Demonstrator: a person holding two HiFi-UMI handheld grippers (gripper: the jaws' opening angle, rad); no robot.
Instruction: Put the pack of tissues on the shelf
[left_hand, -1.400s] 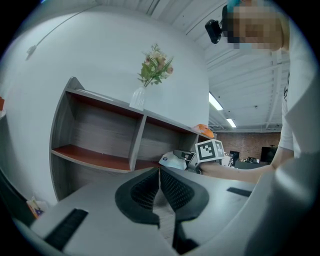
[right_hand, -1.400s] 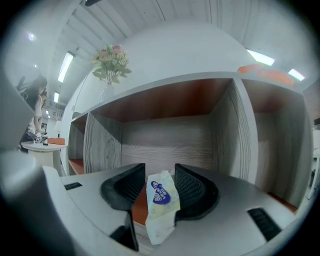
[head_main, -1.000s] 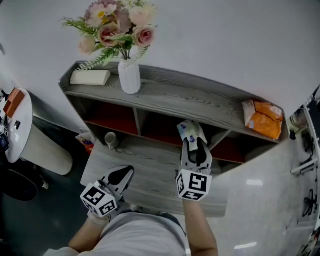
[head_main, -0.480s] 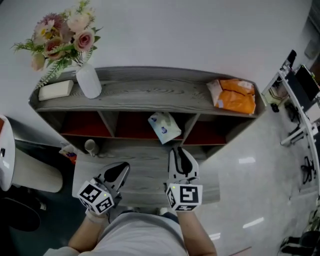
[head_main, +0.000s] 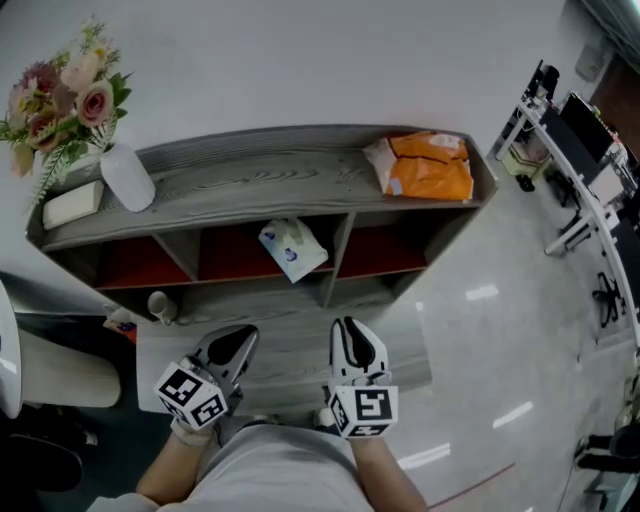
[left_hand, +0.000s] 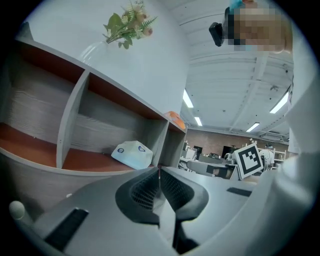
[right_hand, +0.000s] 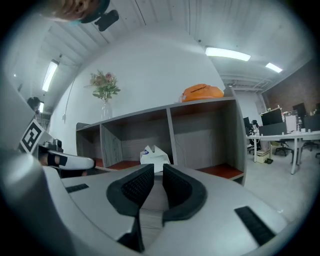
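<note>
Flowers (head_main: 62, 100) run off the head view's left edge. Left gripper (head_main: 232, 346) points level at the shelf (head_main: 260, 180), jaws pressed together and empty. Tissue pack (head_main: 293, 248) lies in the middle compartment. Right gripper (head_main: 357, 343), level and well short of it, has just been closing to a narrow gap with nothing between.

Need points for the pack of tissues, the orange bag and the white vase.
pack of tissues (head_main: 293, 249), head view, middle of its upper face.
orange bag (head_main: 428, 168), head view, centre of the bag's top.
white vase (head_main: 127, 178), head view, middle of its body.
</note>
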